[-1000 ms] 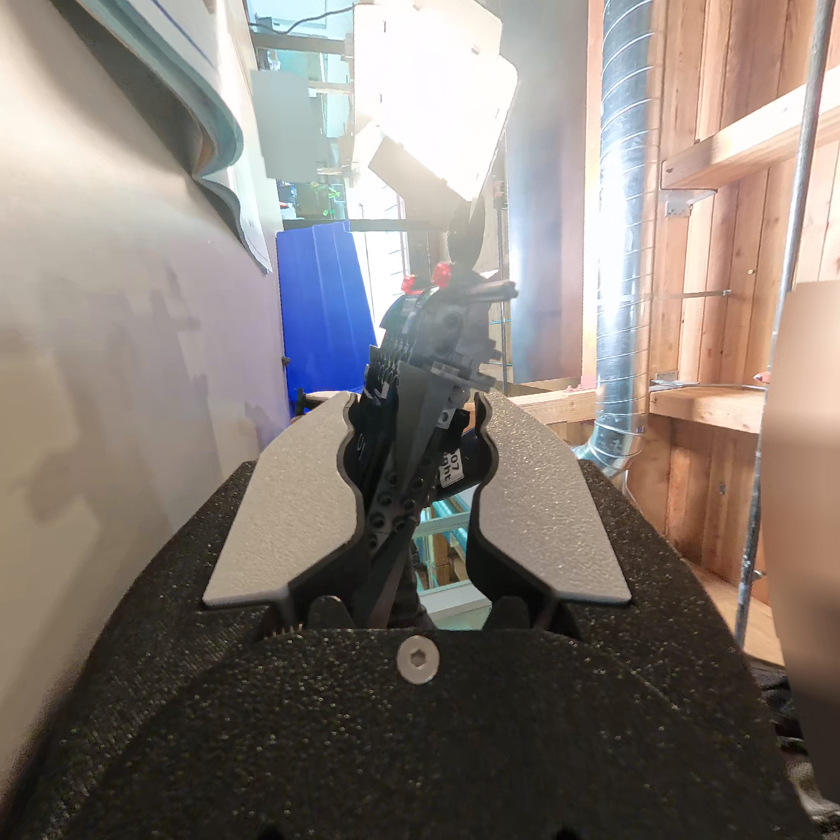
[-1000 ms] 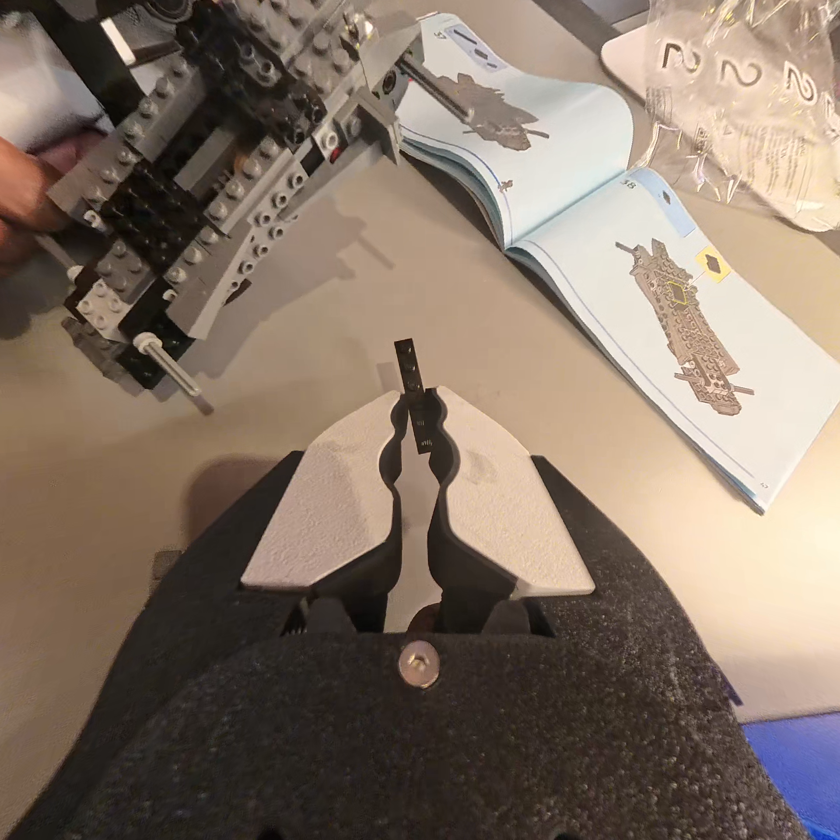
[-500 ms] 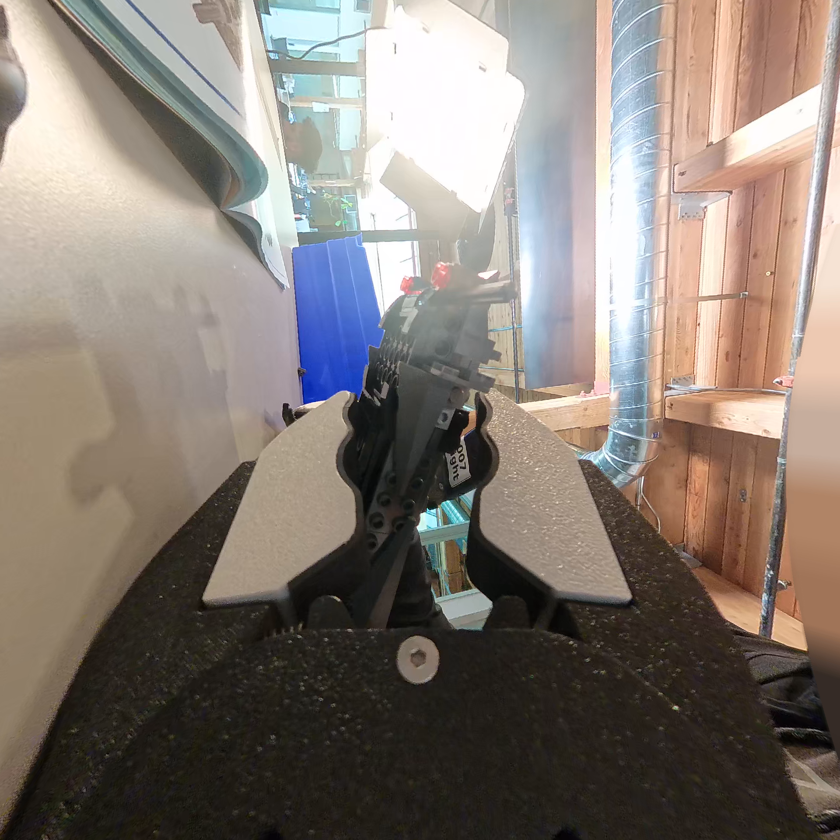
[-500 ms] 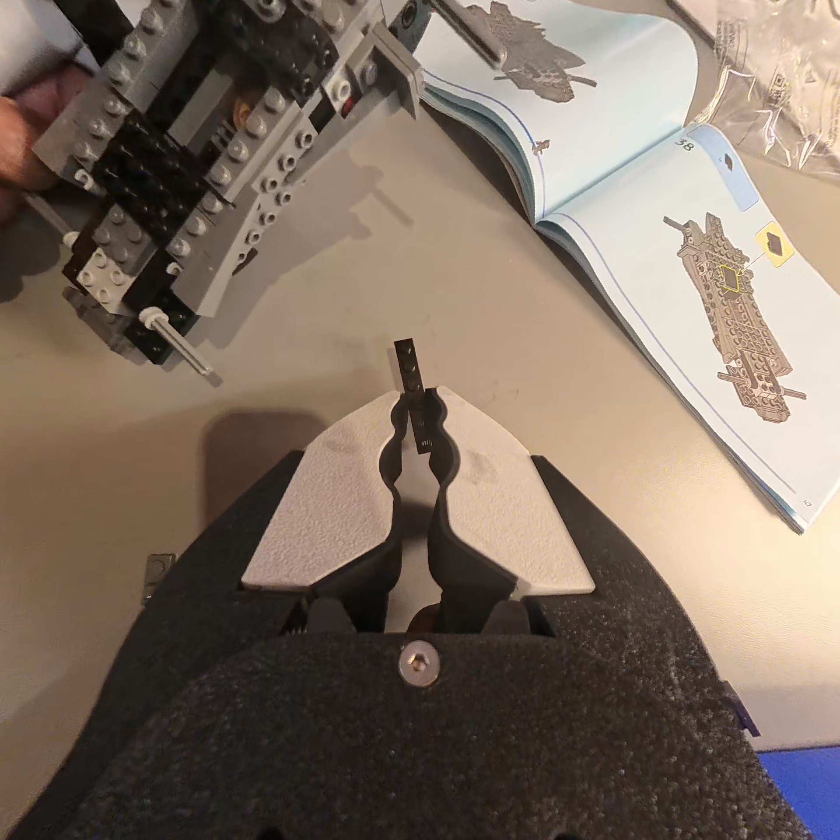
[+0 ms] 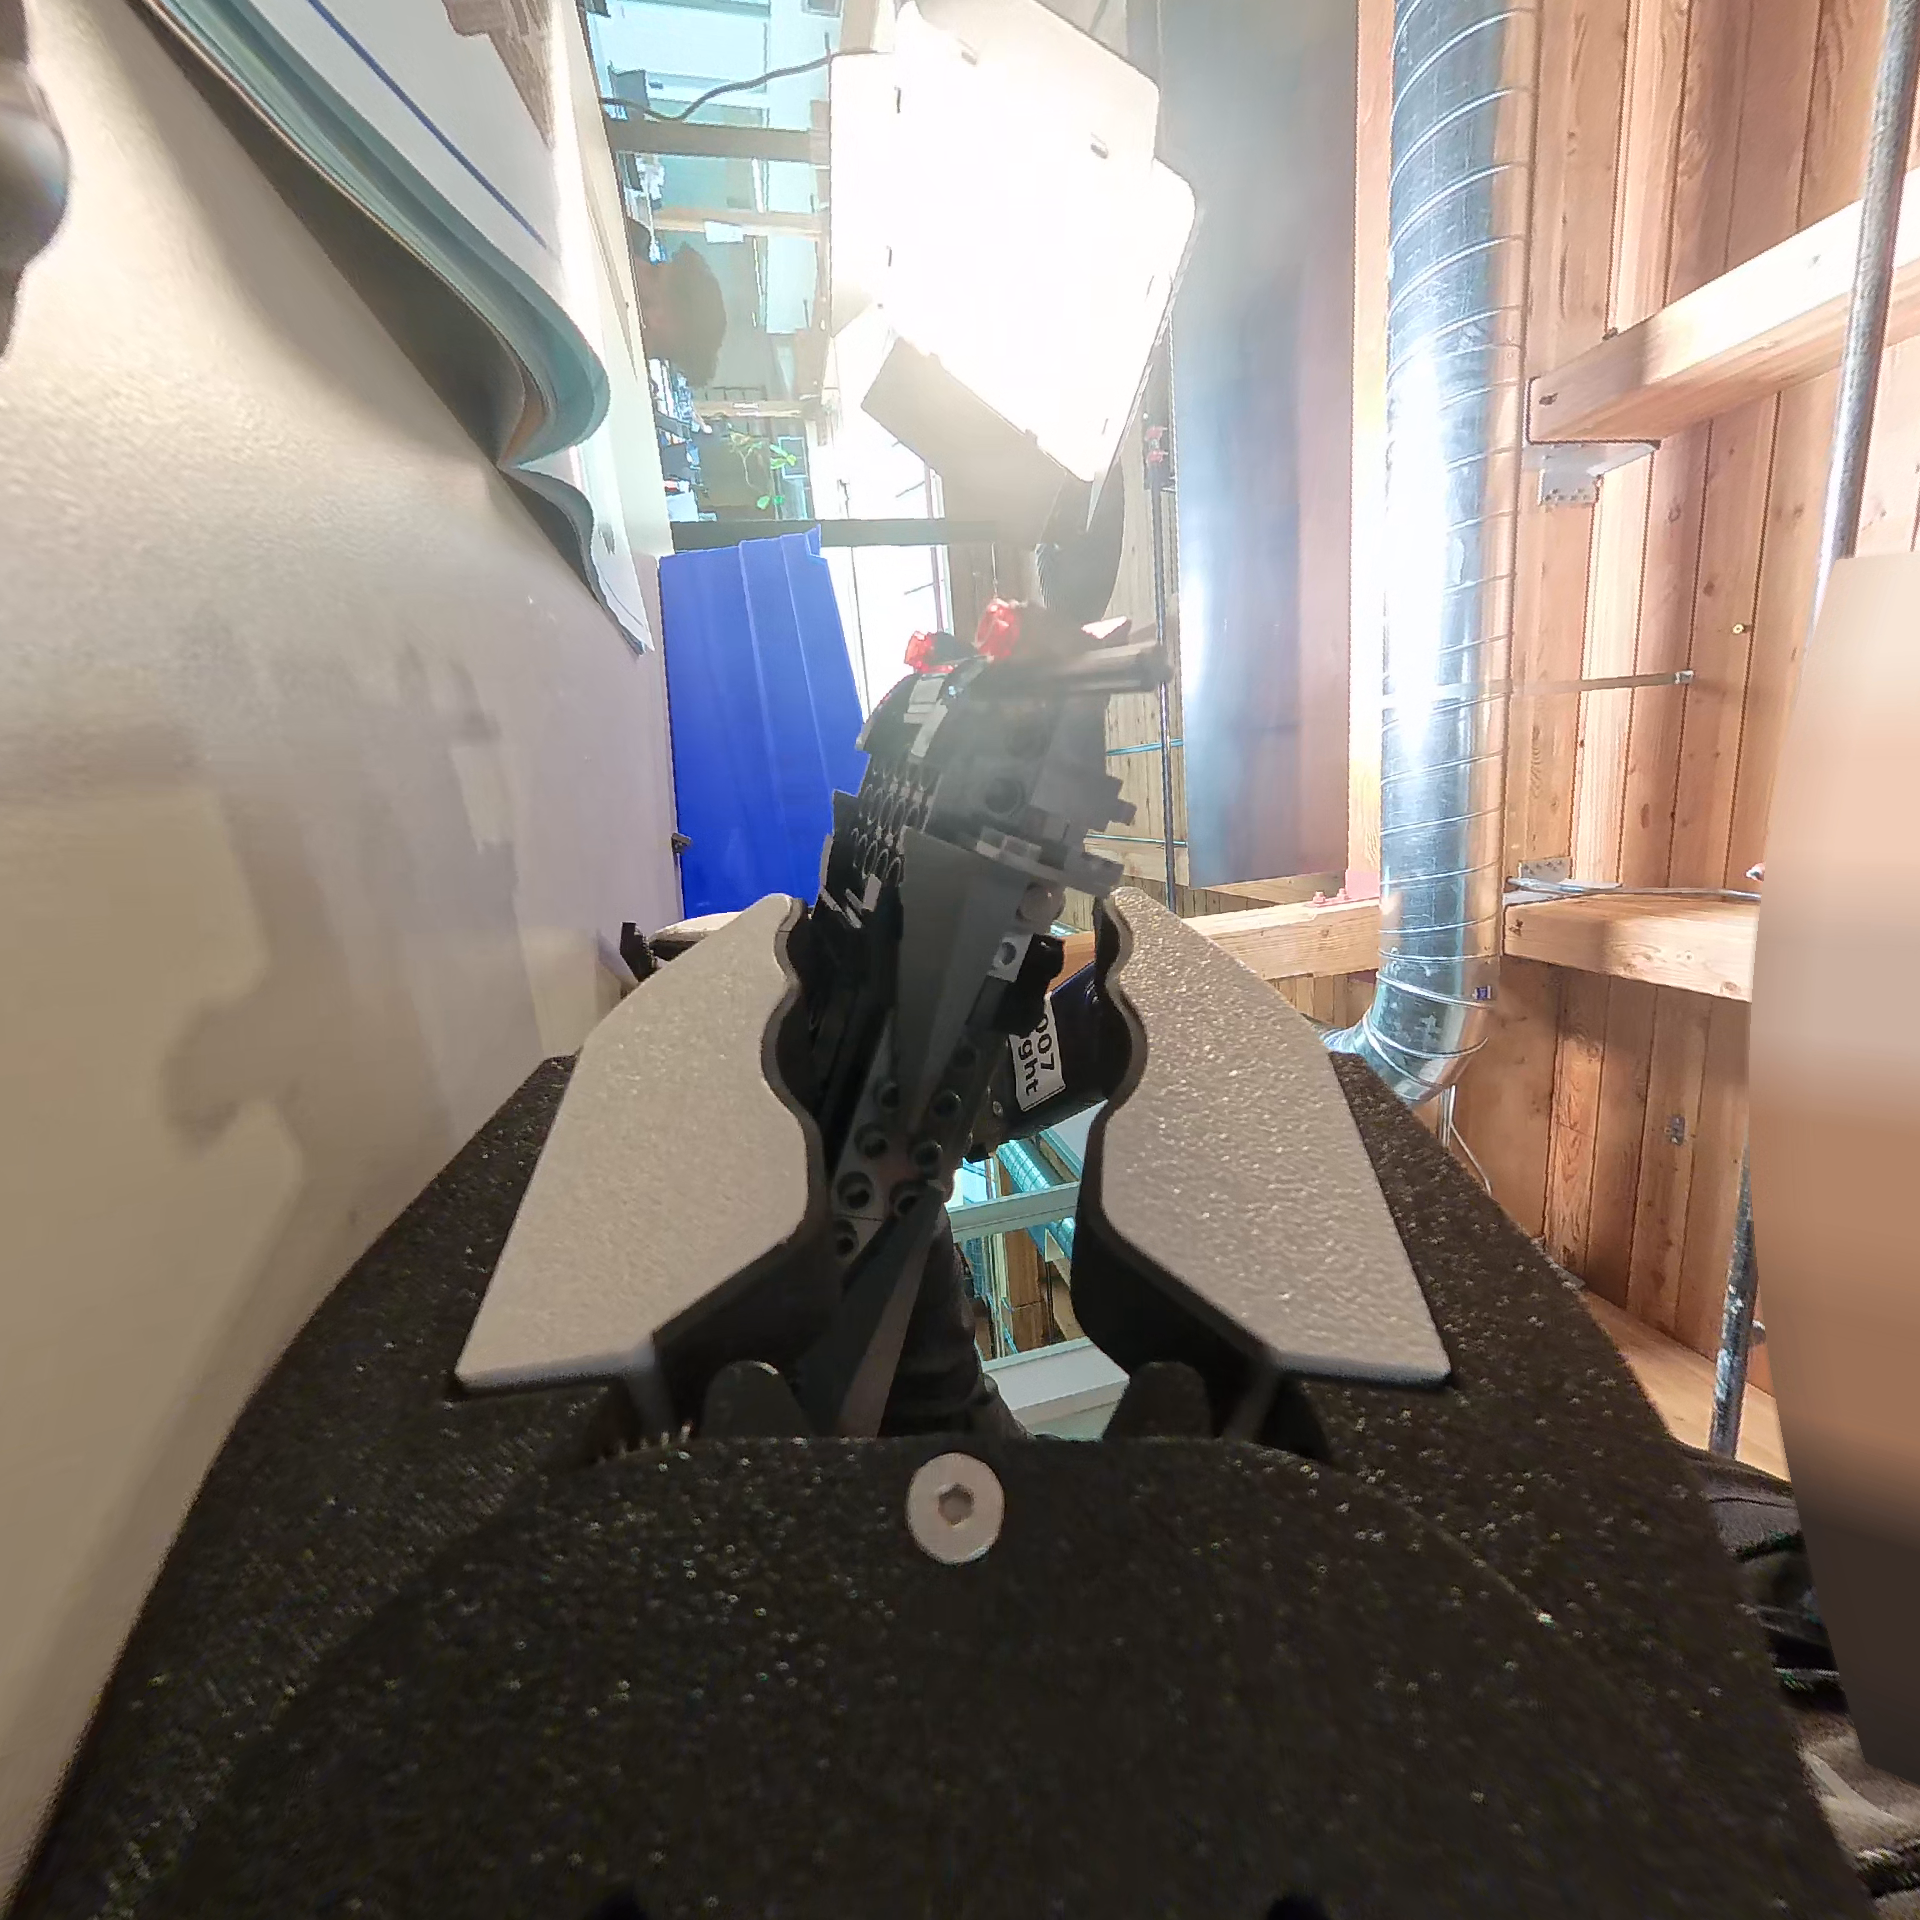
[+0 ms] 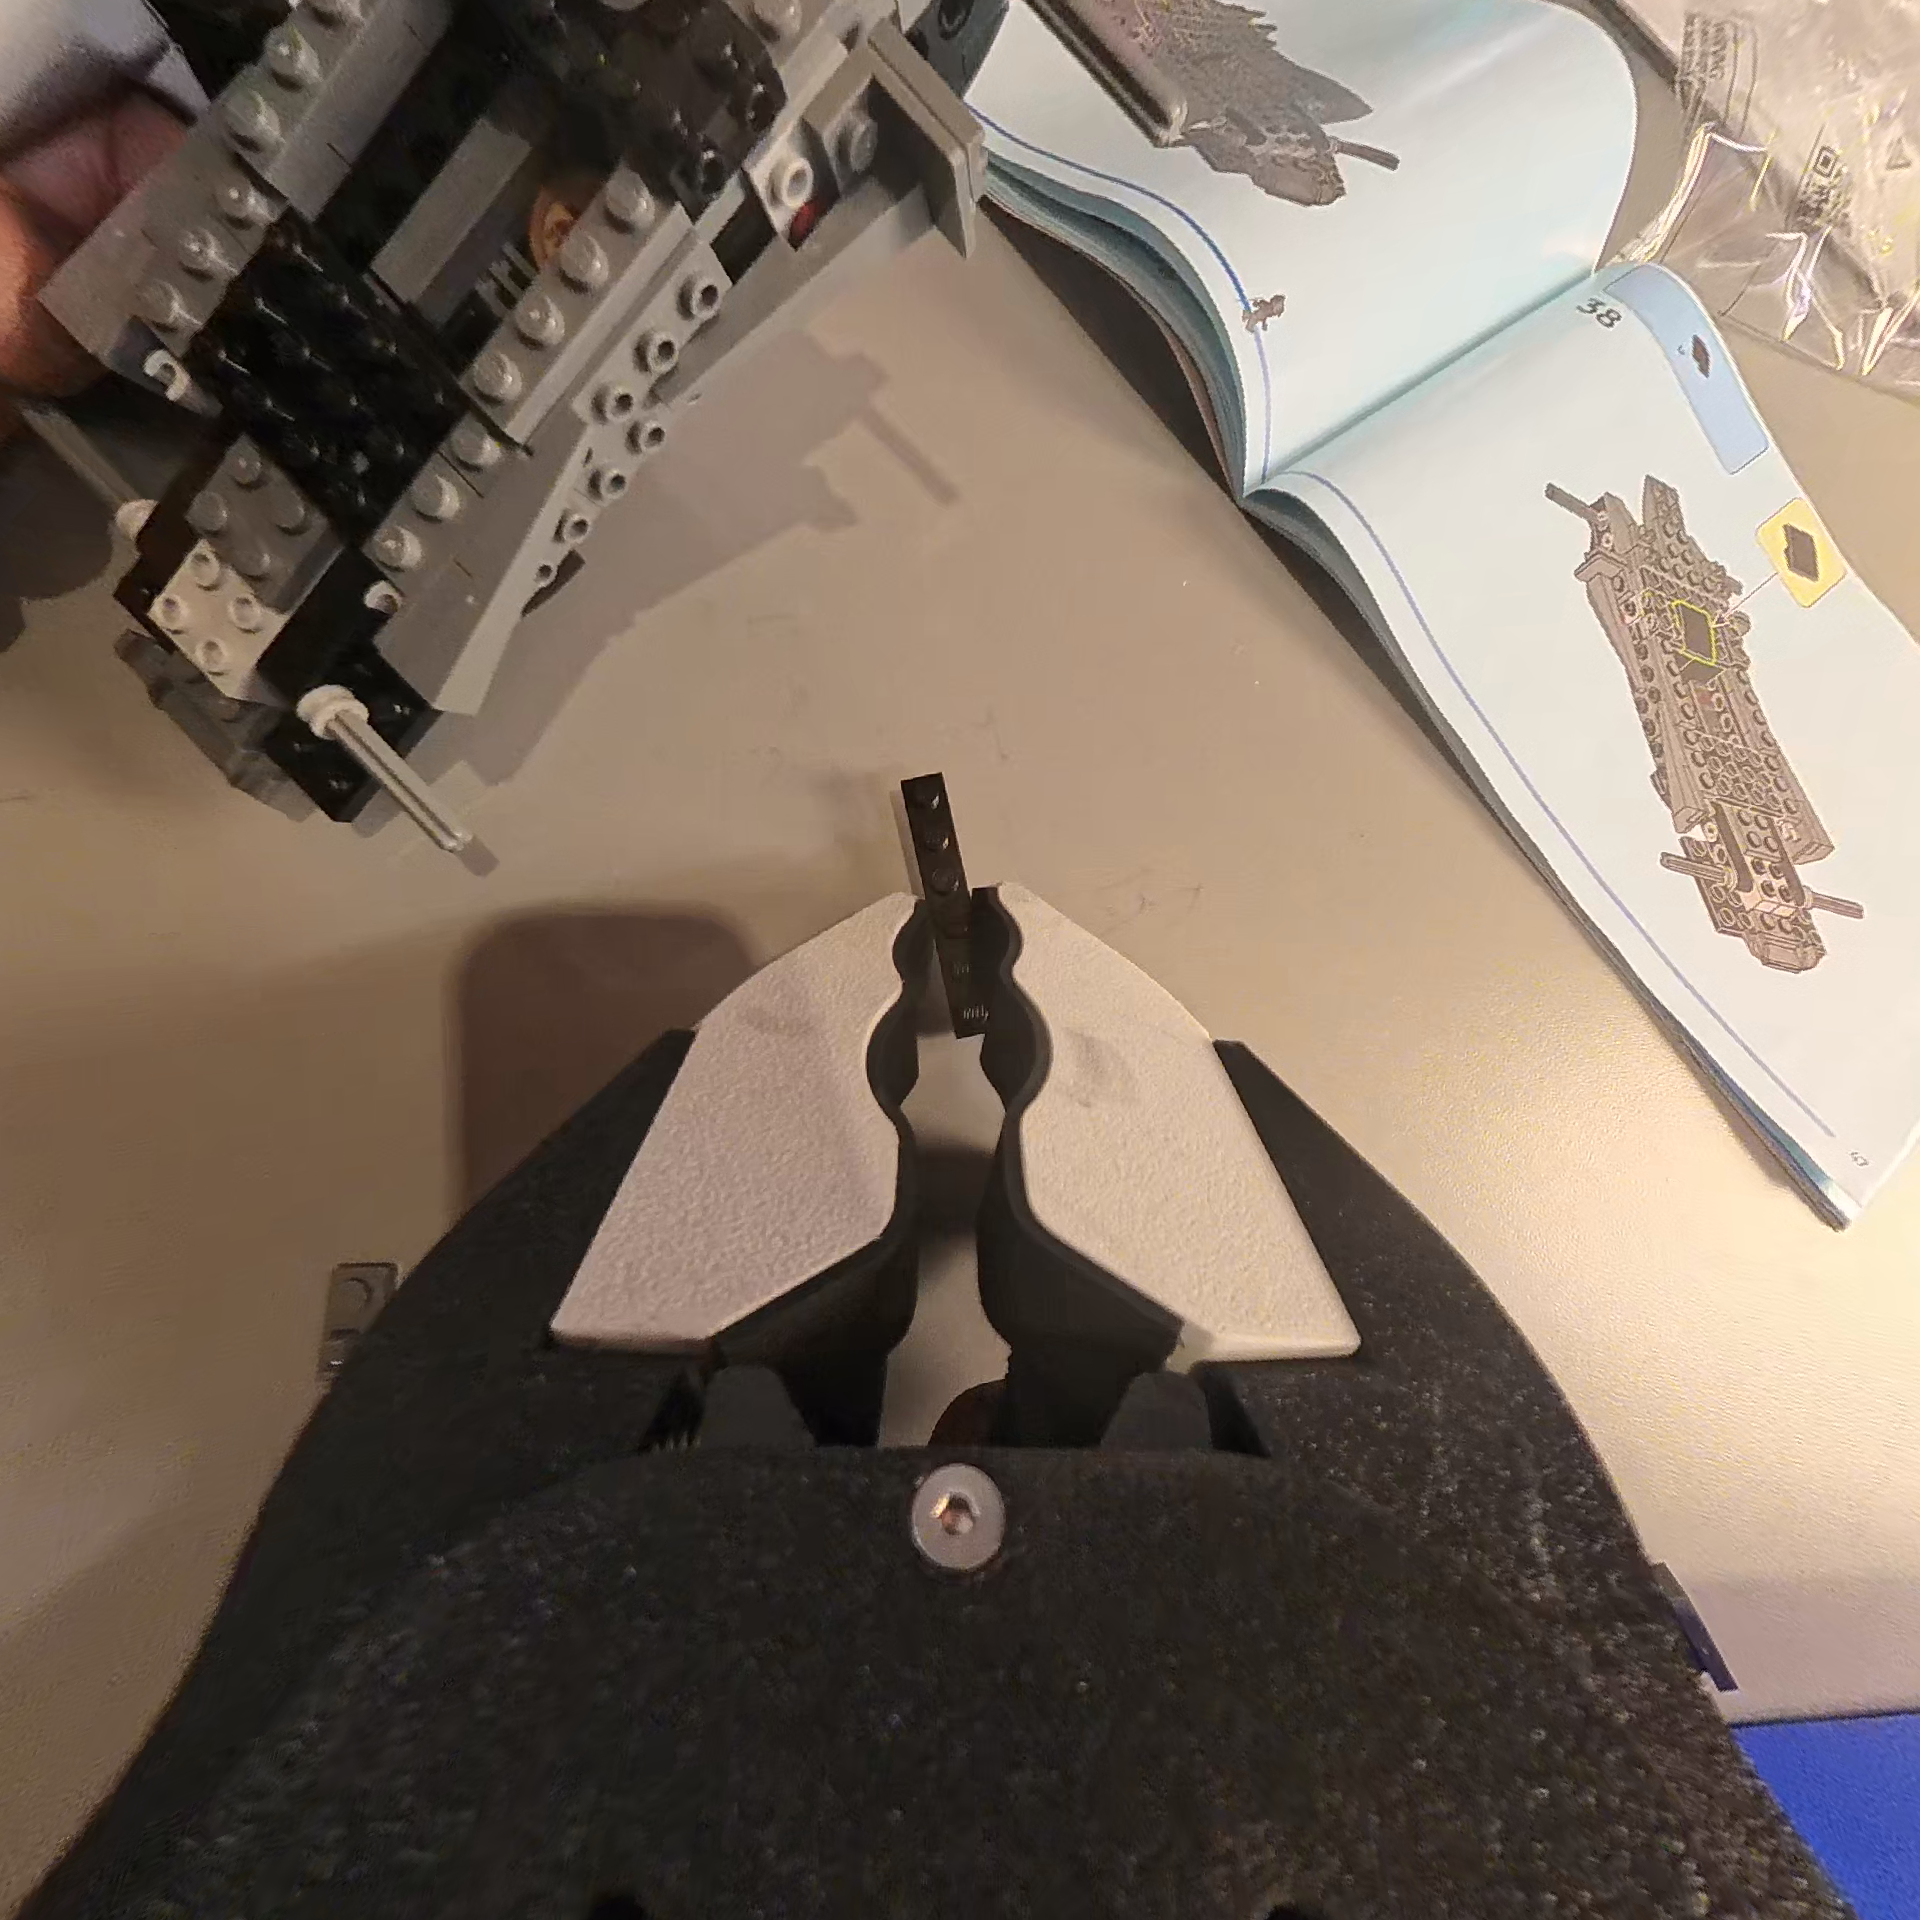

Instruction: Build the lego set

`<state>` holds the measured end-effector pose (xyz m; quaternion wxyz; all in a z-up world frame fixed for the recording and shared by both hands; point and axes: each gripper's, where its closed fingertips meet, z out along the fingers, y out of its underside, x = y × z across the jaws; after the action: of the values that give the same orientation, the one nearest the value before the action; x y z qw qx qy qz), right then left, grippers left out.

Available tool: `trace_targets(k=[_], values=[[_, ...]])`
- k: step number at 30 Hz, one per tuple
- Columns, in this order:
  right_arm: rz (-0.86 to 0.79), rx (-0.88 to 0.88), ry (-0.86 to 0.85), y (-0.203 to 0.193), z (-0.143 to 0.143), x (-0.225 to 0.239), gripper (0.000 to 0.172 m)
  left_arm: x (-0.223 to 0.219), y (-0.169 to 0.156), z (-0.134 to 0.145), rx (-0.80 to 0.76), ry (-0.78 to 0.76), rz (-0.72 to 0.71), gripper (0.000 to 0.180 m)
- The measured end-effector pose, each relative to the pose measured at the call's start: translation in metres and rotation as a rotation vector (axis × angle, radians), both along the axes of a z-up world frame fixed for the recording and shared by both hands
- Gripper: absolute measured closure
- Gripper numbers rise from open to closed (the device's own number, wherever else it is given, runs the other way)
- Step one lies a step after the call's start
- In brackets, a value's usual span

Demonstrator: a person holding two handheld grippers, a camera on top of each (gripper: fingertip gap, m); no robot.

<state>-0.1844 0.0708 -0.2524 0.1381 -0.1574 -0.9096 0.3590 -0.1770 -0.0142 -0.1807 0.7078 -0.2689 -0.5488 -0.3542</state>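
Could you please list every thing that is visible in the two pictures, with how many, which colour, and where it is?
Brick model: one, grey and black, upper left above the table, held in the left claw.
Thin plate: one, black, studded, clamped at the right claw's tips.
Instruction booklet: one, light blue pages, open on the table, upper right.
Plastic bags: clear, crumpled, top right corner; count unclear.
Table: one, beige.
Bin: one, blue, behind the model in the left view.
Duct: one, silver, by the wooden wall.
Left claw: one, grey fingers, around the model.
Right claw: one, grey fingers, shut on the plate.
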Motion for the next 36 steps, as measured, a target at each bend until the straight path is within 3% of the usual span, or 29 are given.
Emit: trace_targets(k=[25, 32, 36], values=[[0.000, -0.021, -0.050, 0.000, 0.000, -0.001, 0.165, -0.003, 0.003, 0.000, -0.024, 0.019, 0.002, 0.128], [0.014, -0.056, -0.103, -0.001, 0.001, 0.000, 0.165, -0.012, 0.001, 0.008, 0.051, 0.054, 0.006, 0.129], [0.013, -0.061, -0.112, -0.001, 0.002, 0.000, 0.165, -0.015, 0.006, 0.006, -0.003, 0.060, 0.037, 0.129]])
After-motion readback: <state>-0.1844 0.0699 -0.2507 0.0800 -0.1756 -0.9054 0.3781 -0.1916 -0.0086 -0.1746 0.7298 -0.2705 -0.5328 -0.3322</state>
